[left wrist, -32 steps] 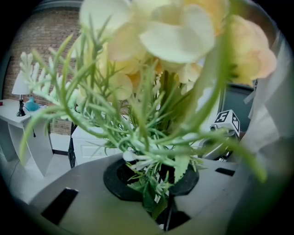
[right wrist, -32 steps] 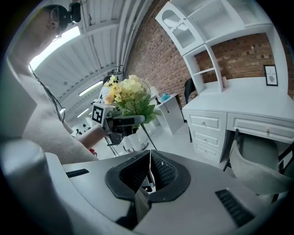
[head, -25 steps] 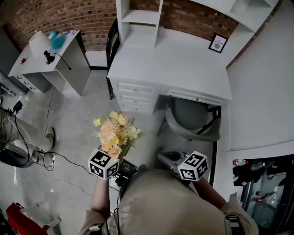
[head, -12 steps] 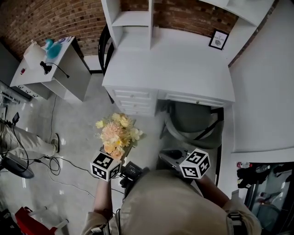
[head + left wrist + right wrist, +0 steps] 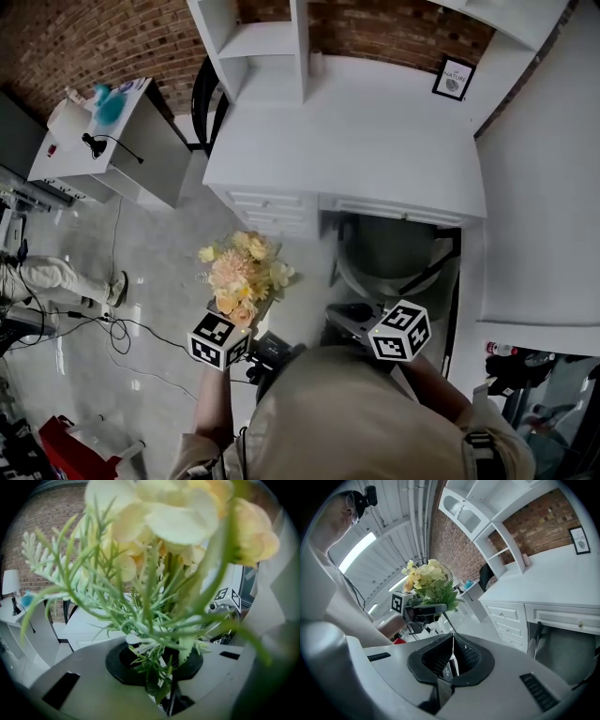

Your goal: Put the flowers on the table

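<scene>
Left of the counter (image 5: pixel 375 141) stands one small side table (image 5: pixel 66 155), well apart from it and no part of the job. Next comes the single bunch of flowers (image 5: pixel 240 274), which is not on the counter yet: it hangs over the bare floor (image 5: pixel 159 281) in front of the counter's left drawers, upright, with its stems pinched low down between the nearly closed jaws of the left tool (image 5: pixel 246 323). The main risk, as I judge it, lies there. The hold is on thin stems only and the blooms are top-heavy, so a quick swing toward the counter could tip the bunch in the jaws or let it slip to the floor. The counter's front edge is another hazard, since a low carry would knock the blooms against it, and the shelf unit at the counter's back leaves less room to set them down. One chair (image 5: pixel 389 248) is tucked under the counter's right half, where a foot could catch it. The right tool (image 5: pixel 349 319), in front of that chair, has its jaws closed together on nothing, so it cannot steady the bunch as it stands. One framed picture (image 5: pixel 454 78) leans at the counter's far right corner. In all: two tools, one bunch.
</scene>
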Demonstrator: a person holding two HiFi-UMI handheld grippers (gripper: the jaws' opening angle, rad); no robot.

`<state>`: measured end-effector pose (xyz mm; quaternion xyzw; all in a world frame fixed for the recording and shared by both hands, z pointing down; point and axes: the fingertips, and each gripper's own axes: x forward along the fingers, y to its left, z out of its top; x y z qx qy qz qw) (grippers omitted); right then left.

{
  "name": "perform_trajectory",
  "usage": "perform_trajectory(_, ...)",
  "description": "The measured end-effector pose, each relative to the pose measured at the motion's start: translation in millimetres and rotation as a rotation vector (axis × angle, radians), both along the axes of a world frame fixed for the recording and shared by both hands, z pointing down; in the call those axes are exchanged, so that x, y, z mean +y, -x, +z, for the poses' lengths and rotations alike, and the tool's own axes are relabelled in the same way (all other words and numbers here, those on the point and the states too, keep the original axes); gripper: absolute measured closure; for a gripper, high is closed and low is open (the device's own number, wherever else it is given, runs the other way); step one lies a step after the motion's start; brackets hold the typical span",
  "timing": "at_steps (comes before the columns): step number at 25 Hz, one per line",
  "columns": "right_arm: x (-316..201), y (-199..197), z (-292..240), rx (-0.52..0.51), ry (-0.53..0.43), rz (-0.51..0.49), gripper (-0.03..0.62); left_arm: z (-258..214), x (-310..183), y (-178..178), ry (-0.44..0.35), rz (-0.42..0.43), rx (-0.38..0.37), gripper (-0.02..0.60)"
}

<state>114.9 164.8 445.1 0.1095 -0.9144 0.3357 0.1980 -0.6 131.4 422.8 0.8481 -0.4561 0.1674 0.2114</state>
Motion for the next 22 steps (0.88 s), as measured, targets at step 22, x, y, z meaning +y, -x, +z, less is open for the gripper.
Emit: perform_trajectory(22, -61, -25, -18, -0.129, 0.004, -0.054, 0.571, -17, -58, -31, 0.050, -0.034, -0.070, 0.497)
